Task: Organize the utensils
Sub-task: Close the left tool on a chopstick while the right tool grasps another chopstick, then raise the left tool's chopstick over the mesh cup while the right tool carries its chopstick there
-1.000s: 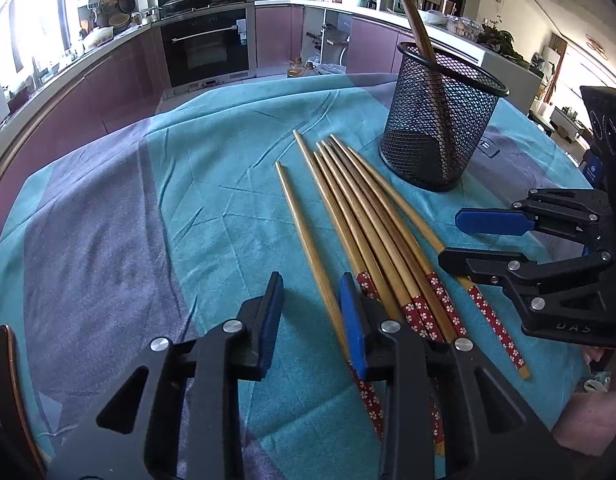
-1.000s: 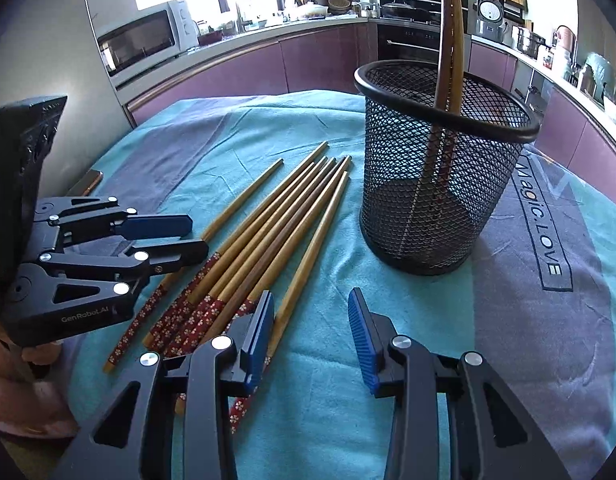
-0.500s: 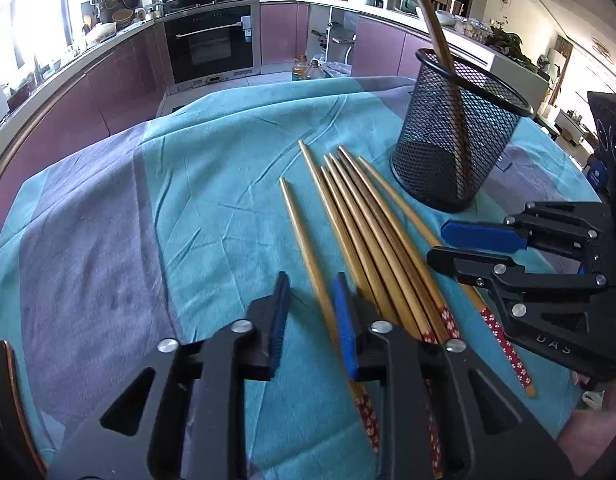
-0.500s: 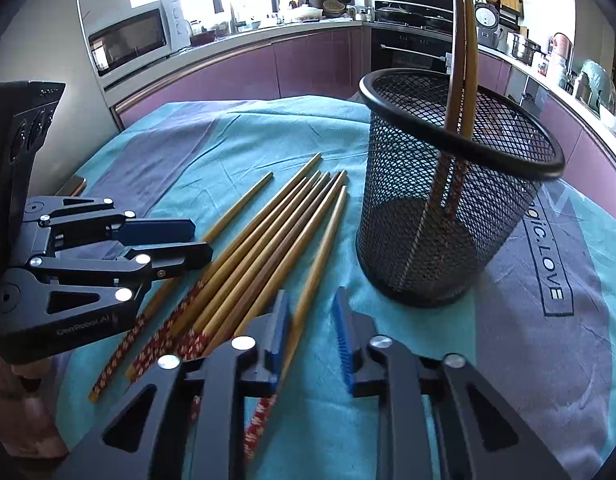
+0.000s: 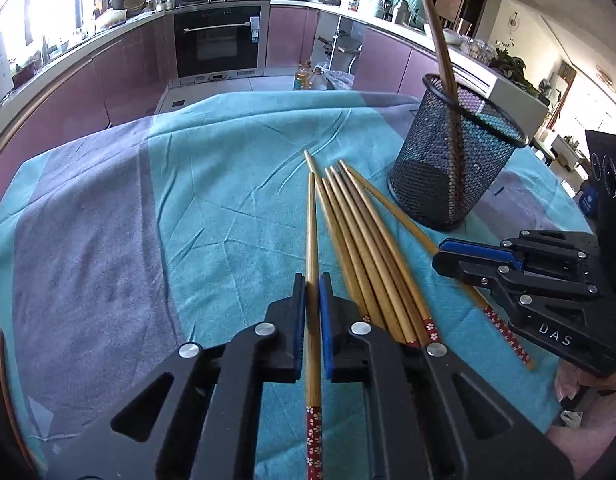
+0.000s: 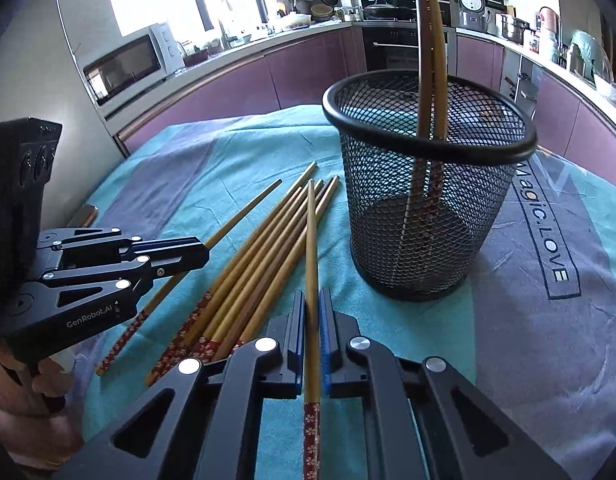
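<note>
- Both sets of jaws have closed within the last second: the left gripper (image 5: 312, 292) now clamps one chopstick (image 5: 312, 240), and the right gripper (image 6: 312, 308) clamps another chopstick (image 6: 311, 248), where a moment ago each stood apart over the pile.
- Each held stick runs straight out between the blue pads, its red flowered end trailing back under the gripper body and its plain tip pointing ahead.
- Just beside the grips, the remaining chopsticks (image 5: 364, 248) lie fanned on the teal tablecloth (image 5: 211, 184), flowered ends towards the person, tips towards the holder.
- One loose stick lies under the right gripper's nose as seen from the left wrist camera; it looks like the outermost of the fan.
- Further out stands the black mesh holder (image 6: 424, 216), upright, with two chopsticks (image 6: 430, 64) already leaning inside it.
- Beyond the table, purple kitchen cabinets (image 5: 119, 68) and an oven (image 5: 217, 42) curve around the room.
- Judging by this, two sticks are secured and ready to lift; the likely next step is raising them clear of the fan and tipping them into the holder without dragging neighbours along.
</note>
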{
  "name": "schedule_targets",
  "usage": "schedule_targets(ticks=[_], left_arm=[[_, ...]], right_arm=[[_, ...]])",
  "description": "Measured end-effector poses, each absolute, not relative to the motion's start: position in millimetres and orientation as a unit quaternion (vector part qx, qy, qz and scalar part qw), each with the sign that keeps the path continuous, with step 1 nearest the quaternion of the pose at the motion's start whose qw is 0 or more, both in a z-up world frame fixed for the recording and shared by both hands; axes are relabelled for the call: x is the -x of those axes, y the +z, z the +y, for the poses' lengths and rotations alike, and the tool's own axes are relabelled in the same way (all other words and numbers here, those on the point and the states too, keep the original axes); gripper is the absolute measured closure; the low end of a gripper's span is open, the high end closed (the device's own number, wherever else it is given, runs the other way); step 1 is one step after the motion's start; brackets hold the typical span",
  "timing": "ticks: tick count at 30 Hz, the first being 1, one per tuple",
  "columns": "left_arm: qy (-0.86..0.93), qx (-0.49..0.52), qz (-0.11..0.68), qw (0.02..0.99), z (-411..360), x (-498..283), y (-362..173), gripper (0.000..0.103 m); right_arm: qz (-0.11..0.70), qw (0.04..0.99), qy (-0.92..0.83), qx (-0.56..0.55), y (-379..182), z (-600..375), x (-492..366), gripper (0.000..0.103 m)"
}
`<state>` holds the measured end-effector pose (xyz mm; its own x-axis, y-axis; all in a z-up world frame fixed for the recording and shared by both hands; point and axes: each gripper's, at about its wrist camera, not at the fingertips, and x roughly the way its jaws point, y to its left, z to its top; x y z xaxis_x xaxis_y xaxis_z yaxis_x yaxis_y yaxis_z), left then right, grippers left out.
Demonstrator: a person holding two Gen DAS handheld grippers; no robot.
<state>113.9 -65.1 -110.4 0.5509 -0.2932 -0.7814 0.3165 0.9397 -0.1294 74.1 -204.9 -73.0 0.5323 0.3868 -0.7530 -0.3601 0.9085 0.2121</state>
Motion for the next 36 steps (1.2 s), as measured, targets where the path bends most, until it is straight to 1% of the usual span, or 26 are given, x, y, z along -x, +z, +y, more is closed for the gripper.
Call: schedule_targets(ticks=[6, 12, 27, 36], left_arm=[[-0.191, -0.003, 0.428, 0.883, -59.6, -105.3, -94.5, 0.095], [-0.214, 0.006, 0.409, 0.887, -54.2, -92.7, -72.4, 0.095], [-0.275, 0.031, 0.334, 0.901, -38.1, -61.5, 0.8, 0.095], [-0.293, 0.058, 0.304, 0.905, -35.3, -63.0, 27.7, 0.096]], right_arm=[[0.423, 0.875, 0.233, -0.033, -63.3, -210.8, -67.5, 0.097], [0.394, 0.881, 0.257, -0.048, -41.0, -220.7, -56.1, 0.097], [0.322, 0.903, 0.270, -0.090, 2.8, -253.1, -36.0, 0.097], [0.291, 0.911, 0.275, -0.103, 21.4, -269.6, -37.8, 0.097]])
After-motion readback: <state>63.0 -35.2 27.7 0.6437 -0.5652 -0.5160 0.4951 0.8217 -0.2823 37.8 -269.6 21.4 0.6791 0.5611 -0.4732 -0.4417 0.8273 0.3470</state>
